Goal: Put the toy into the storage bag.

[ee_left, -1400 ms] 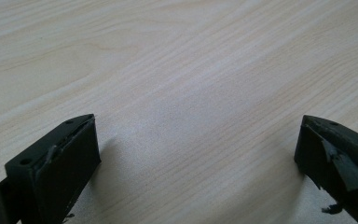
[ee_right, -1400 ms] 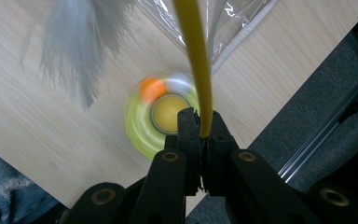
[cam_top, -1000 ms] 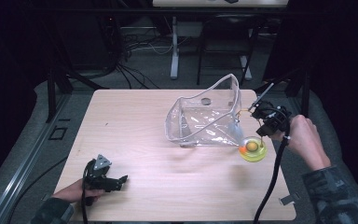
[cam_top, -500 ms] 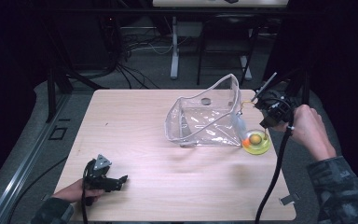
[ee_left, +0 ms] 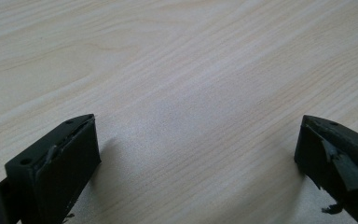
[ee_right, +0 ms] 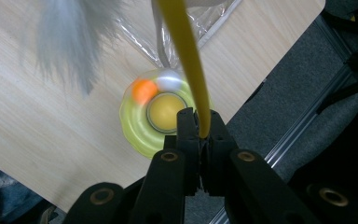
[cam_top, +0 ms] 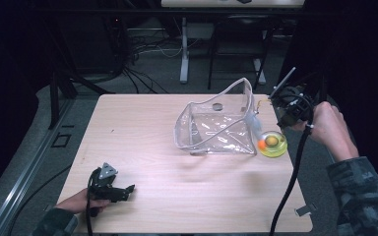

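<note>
Now, starting at the left: the left gripper (cam_top: 109, 191) rests low on the surface (cam_top: 142, 142) near its front corner, just where it was a second ago, fingers (ee_left: 58, 161) spread wide with only bare wood between them. Moving across, the clear plastic pouch (cam_top: 216, 125) sits mid-surface, mouth gaping upward, unmoved. Just beside its right corner lies the yellow-green toy disc (cam_top: 273, 143) with its orange ball, also where it was. And here's the change: the right gripper (cam_top: 289, 109) has lifted up off the disc and swung back toward the far right edge, fingers (ee_right: 189, 128) pinched tight on a thin yellow stick (ee_right: 186, 56). A white feather (cam_top: 254, 125) dangles from the stick's far end, hanging just over the disc beside the pouch. By the look of it, the wand is being carried up for a drop into the open pouch.
</note>
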Demonstrator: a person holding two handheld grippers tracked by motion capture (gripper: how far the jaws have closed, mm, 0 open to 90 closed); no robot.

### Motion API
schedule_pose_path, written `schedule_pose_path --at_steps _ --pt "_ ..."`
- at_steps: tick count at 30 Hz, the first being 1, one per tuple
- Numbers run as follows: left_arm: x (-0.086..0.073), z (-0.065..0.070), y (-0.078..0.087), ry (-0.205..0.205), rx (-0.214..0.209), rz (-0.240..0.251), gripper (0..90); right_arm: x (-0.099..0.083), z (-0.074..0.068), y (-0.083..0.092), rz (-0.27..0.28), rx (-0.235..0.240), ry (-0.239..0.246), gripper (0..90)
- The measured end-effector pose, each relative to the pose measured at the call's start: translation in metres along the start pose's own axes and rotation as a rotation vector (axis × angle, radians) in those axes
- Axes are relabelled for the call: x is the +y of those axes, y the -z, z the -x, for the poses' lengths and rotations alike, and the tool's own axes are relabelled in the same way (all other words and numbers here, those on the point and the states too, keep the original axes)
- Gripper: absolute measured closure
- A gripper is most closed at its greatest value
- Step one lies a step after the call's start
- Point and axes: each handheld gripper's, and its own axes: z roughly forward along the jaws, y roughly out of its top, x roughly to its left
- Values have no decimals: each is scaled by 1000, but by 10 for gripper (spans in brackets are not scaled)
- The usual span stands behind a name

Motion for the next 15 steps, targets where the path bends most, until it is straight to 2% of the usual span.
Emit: schedule_pose_path --at_steps 3,4,5,6,7,9,10,15 --pt "0 0 0 0 0 0 0 2 4 3 3 3 -3 879" --pt "0 0 0 0 1 0 0 3 6 6 -28 42 -2 879" --pt "0 0 0 0 0 0 0 3 5 5 -5 0 0 879" --pt "0 0 0 0 0 0 0 4 5 6 -5 4 -1 879" --pt "0 0 0 0 0 0 0 4 7 7 -11 47 2 879" --pt "0 0 0 0 0 0 0 5 8 8 -1 47 -1 879" --pt "0 0 0 1 0 0 0 7 8 13 -6 -2 4 878" --pt "0 0 0 0 0 0 0 10 11 21 -1 -17 -2 879"
